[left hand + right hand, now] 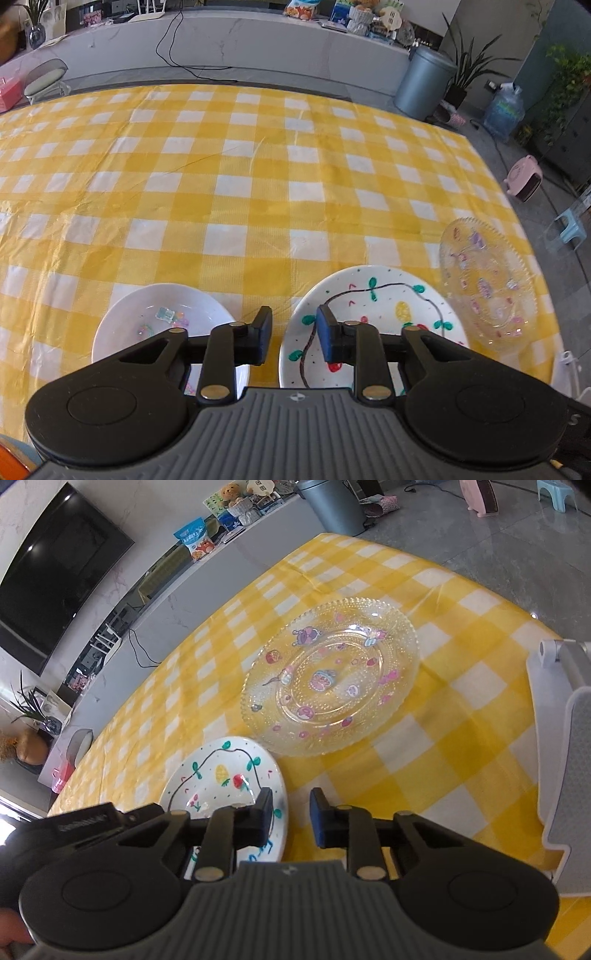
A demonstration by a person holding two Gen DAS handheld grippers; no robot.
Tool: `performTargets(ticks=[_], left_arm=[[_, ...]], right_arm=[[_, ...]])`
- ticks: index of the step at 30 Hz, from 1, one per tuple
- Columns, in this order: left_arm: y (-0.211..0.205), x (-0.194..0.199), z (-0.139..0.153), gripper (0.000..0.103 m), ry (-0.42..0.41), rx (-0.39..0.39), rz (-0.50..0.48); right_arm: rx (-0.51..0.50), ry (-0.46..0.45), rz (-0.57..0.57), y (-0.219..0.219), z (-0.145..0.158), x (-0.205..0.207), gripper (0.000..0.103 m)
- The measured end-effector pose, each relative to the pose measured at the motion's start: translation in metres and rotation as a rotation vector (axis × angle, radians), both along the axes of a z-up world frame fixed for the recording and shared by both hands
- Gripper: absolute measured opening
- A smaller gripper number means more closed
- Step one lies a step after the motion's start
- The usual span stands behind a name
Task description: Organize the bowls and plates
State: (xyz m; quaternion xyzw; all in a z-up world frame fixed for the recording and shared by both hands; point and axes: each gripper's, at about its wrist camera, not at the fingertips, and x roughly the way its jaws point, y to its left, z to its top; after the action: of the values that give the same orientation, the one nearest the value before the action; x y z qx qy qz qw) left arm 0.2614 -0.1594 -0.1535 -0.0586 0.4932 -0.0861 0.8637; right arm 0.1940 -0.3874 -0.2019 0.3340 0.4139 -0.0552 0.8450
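Note:
A white plate painted with green leaves and fruit [384,314] [221,771] lies on the yellow checked cloth. My left gripper [295,338] is open and straddles the plate's left rim, one finger [327,336] over the plate and the other on the bowl's side. My right gripper [291,816] is open and straddles the plate's right rim, with one finger [264,810] over the plate. Neither pair of pads visibly presses the rim. A white bowl [155,325] with small trinkets inside sits to the left. A clear glass plate with cartoon stickers [487,273] [332,679] sits to the right.
A white rack [561,746] stands at the table's right edge. The table edge [524,229] runs just beyond the glass plate. Behind the table are a long grey counter [236,40], a grey bin [424,81] and potted plants. The far cloth [221,155] carries nothing.

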Motion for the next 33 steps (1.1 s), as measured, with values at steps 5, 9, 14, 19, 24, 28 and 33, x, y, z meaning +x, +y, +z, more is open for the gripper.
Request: performTargets(ticks=[5,9,14,19,24,28,33], left_arm=[[-0.002,0.001,-0.001,0.022,0.003,-0.012,-0.011],[0.000,0.002,-0.001,0.020,0.010,-0.028,-0.005],[0.004,0.001,-0.001,0.018,0.016,-0.047,0.006],[0.009,-0.009,0.005,0.016,0.003,-0.066,0.027],[0.015,-0.026,0.016,0.016,-0.007,-0.106,0.038],[0.019,-0.046,0.027,0.016,-0.013,-0.145,0.033],[0.023,-0.073,0.035,0.016,-0.015,-0.170,0.018]], right_arm=[[0.013,0.000,-0.002,-0.001,-0.001,0.000,0.016],[0.094,0.000,0.001,-0.004,-0.008,0.000,0.011],[0.093,0.002,-0.001,-0.002,-0.008,-0.001,0.006],[0.058,-0.022,0.021,0.000,0.001,-0.003,0.006],[0.044,-0.019,0.040,0.001,0.007,-0.010,0.006],[-0.015,-0.037,0.068,0.003,0.017,-0.023,0.007],[-0.029,-0.018,0.093,0.001,0.024,-0.040,0.008]])
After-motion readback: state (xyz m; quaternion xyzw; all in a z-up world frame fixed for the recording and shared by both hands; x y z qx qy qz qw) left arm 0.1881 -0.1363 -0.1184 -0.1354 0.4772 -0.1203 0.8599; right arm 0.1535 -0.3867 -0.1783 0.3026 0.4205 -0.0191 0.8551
